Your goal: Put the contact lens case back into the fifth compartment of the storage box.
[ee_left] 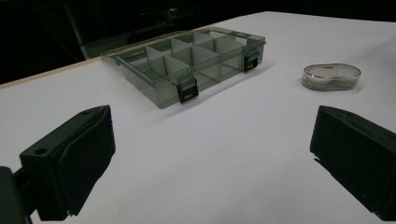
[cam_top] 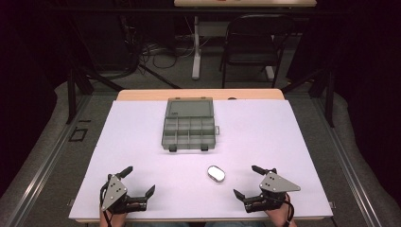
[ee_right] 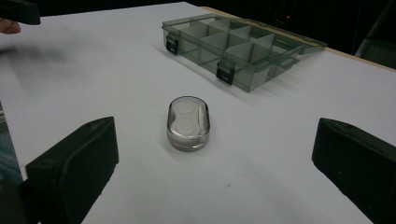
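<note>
Item: clear oval capsule case [ee_right: 188, 123], lying on the white table [cam_top: 283, 142] short of the open compartment box [cam_top: 189, 127]. Your right gripper [cam_top: 255, 182], jaws spread and empty, sits nearer; the case lies straight ahead, long axis pointing away. Left gripper [cam_top: 140, 179] likewise spread.

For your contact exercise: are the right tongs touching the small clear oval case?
Apart. The right gripper view shows the right tongs wide open, with bare white table between both jaws and the clear oval case.
</note>
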